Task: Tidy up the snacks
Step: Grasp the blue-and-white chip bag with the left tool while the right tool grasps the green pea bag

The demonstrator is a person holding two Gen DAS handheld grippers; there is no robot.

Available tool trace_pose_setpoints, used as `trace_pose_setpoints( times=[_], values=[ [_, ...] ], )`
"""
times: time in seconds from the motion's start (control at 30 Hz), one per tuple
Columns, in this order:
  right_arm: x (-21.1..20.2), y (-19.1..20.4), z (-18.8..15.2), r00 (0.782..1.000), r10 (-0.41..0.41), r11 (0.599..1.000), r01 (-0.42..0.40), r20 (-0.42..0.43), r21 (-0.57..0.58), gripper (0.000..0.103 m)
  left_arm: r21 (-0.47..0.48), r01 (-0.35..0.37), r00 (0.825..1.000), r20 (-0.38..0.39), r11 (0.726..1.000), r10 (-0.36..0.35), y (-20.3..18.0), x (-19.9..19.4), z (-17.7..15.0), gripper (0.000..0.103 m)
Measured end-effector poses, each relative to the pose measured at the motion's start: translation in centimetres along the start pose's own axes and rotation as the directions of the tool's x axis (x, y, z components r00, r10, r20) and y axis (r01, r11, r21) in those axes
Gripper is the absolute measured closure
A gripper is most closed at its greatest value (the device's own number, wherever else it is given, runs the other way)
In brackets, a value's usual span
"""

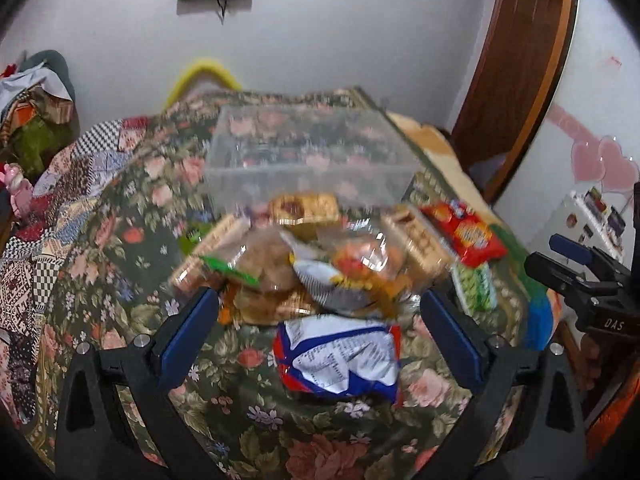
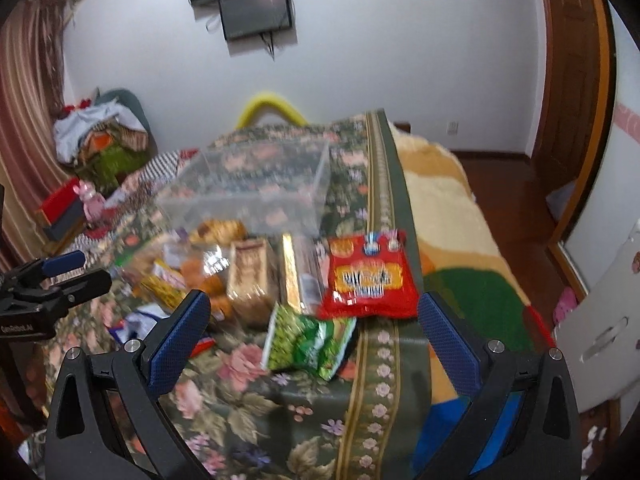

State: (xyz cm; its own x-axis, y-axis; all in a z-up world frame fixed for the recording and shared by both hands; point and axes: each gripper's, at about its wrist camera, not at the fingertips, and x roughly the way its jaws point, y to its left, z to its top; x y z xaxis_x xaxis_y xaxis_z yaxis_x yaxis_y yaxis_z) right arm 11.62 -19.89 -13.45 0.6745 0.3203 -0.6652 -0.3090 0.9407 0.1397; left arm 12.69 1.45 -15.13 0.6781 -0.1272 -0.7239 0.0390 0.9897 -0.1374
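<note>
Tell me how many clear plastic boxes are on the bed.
1. The clear plastic box stands on the floral blanket behind the snack pile, nearer the wall. It looks empty. More boxes could be hidden outside the view.

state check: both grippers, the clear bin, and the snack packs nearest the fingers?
left gripper: open, holding nothing, above the snack pile
right gripper: open, holding nothing
clear plastic bin: upright, no lid on, looks empty
blue and white packet: sealed, crumpled, lying on the floral cover
red packet: sealed, lying flat
green packet: sealed, lying on the cover, nearest the right gripper
</note>
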Motion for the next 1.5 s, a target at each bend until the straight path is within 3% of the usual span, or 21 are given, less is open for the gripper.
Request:
trace_pose_setpoints(
  times=[0.23,0.47,0.6,0.87,0.93,1.2,1.4,1.47,1.5],
  values=[
    [3.1,-0.9,-1.3,0.993,0.028,0.999,-0.024,-0.117,0.036,0.000,0.034,0.022,0.989,-0.146,0.999,-0.017,-0.8,3.7,-1.4,0.001],
    [5.2,-1.2,-2.2,0.980,0.044,0.997,-0.032,-0.196,0.066,0.000,0.038,0.061,0.975,-0.215,0.997,-0.051,-1.3,6.2,-2.6,0.001],
    [6.5,-1.2,-2.7,0.971,0.074,0.995,-0.056,-0.227,0.085,0.002,0.032,0.068,0.968,-0.246,0.997,-0.058,-1.0,7.4,-3.3,0.006],
    [6.8,-1.2,-3.0,0.965,0.103,0.992,-0.080,-0.240,0.102,0.029,0.009,0.082,0.971,-0.228,0.997,-0.078,-0.5,7.3,-3.7,0.014],
    [6.9,-1.1,-3.0,0.961,0.114,0.991,-0.092,-0.251,0.096,0.045,0.009,0.081,0.971,-0.225,0.997,-0.077,-0.5,6.8,-3.8,0.015],
    [6.0,-0.5,-2.6,0.961,0.144,0.988,-0.126,-0.237,0.092,0.063,0.030,0.077,0.980,-0.185,0.997,-0.070,-0.6,4.4,-3.5,0.017],
    [4.4,0.0,-1.8,0.970,0.149,0.987,-0.135,-0.190,0.083,0.066,0.006,0.074,0.990,-0.118,0.997,-0.073,-0.1,1.5,-2.7,0.017],
    [3.8,0.1,-1.3,0.973,0.156,0.986,-0.145,-0.172,0.078,0.080,0.012,0.063,0.994,-0.093,0.998,-0.062,-0.1,0.6,-2.2,0.017],
    [3.7,0.2,-1.0,0.972,0.167,0.985,-0.156,-0.168,0.076,0.080,0.013,0.058,0.995,-0.077,0.998,-0.056,-0.1,0.2,-2.0,0.017]
  ],
)
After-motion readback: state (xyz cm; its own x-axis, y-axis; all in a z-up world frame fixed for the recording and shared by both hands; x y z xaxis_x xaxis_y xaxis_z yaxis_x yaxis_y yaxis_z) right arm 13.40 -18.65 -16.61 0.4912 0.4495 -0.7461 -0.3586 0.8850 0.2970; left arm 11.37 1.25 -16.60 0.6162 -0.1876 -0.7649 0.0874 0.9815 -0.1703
